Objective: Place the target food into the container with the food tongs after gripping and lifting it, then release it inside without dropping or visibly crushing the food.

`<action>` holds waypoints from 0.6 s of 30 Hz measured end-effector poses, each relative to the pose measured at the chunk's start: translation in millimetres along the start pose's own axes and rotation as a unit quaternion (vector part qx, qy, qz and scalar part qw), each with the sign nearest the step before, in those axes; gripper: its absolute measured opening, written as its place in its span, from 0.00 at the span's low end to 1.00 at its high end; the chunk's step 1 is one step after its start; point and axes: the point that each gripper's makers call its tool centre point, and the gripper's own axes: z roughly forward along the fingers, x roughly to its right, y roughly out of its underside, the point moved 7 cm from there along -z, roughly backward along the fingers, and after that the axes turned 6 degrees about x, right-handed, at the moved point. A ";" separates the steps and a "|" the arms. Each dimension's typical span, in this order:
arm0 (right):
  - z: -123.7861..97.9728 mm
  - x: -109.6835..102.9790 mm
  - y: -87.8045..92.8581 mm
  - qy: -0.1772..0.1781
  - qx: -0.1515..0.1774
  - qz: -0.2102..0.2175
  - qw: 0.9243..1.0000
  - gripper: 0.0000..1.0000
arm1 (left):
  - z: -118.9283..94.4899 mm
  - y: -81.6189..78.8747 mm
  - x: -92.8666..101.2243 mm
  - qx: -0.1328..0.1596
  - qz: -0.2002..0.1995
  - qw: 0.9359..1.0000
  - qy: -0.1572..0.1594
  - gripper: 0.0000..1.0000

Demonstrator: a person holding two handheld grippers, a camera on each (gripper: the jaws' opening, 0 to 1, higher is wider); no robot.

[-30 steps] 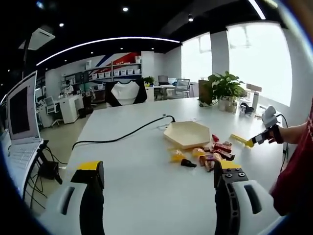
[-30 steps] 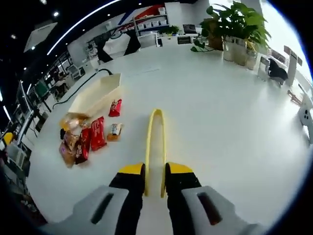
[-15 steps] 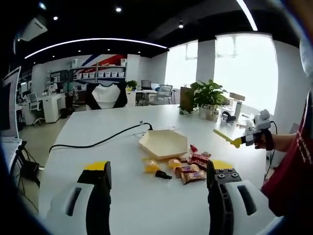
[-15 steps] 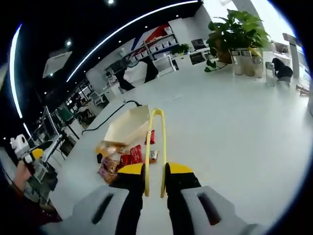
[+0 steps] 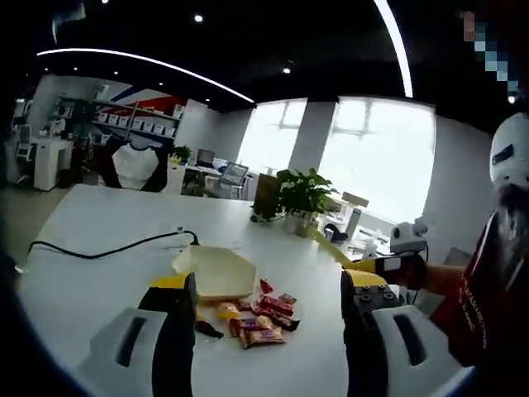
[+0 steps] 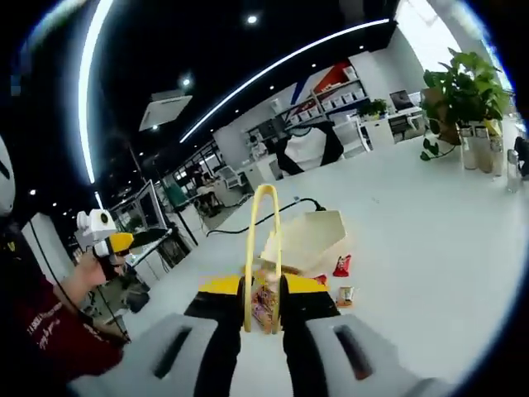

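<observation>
A cream hexagonal container (image 5: 213, 271) (image 6: 310, 236) sits on the white table (image 5: 99, 273). Several snack packs (image 5: 260, 318) lie beside it, among them a red one (image 6: 341, 266). In the right gripper view my right gripper (image 6: 263, 289) is shut on the yellow food tongs (image 6: 263, 240), which point toward the container and hold nothing. In the left gripper view the right gripper (image 5: 388, 265) hangs above the table's right side with the tongs (image 5: 326, 244). My left gripper (image 5: 269, 285) is open and holds nothing. A hand holds the left gripper (image 6: 107, 240) up at the left.
A black cable (image 5: 107, 248) (image 6: 273, 215) runs across the table to the container. Potted plants (image 5: 302, 194) (image 6: 463, 91) stand at the table's far end. The person's red sleeve (image 5: 488, 289) (image 6: 50, 339) is close by. Office desks and chairs fill the background.
Both cameras have swung and tilted upward. The right gripper with the tongs now sits higher above the table, and the tongs line up over the container and snacks.
</observation>
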 end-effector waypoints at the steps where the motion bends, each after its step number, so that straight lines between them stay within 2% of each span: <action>1: 1.3 -3.4 -1.9 -0.017 0.004 0.005 1.000 0.13 | 1.3 -1.8 2.2 0.004 -0.006 1.000 0.009 0.73; 3: 3.1 -16.2 -9.2 -0.057 0.019 0.014 0.998 0.13 | 7.1 -13.4 12.6 0.029 -0.038 0.997 0.054 0.70; 7: 4.2 -39.8 -26.9 -0.125 0.050 0.028 0.990 0.13 | 13.4 -32.0 29.2 0.058 -0.057 0.991 0.109 0.64; 8: 3.7 -49.1 -33.5 -0.149 0.061 0.038 0.986 0.13 | 15.8 -37.8 35.1 0.064 -0.060 0.989 0.123 0.63; 10: 2.2 -62.5 -41.3 -0.190 0.070 0.055 0.978 0.13 | 20.0 -45.1 46.4 0.069 -0.070 0.983 0.156 0.61; 11: 1.8 -67.9 -44.0 -0.207 0.072 0.053 0.974 0.13 | 21.1 -46.7 48.9 0.070 -0.073 0.981 0.164 0.60; 12: 1.7 -74.3 -47.2 -0.225 0.076 0.052 0.970 0.13 | 25.7 -50.1 58.1 0.072 -0.079 0.977 0.185 0.58; 16: 1.0 -88.6 -51.5 -0.263 0.078 0.054 0.960 0.13 | 36.2 -51.2 72.9 0.055 -0.057 0.974 0.210 0.54; 18: 1.0 -94.9 -53.1 -0.276 0.079 0.059 0.956 0.13 | 42.0 -57.6 85.2 0.067 -0.065 0.968 0.232 0.56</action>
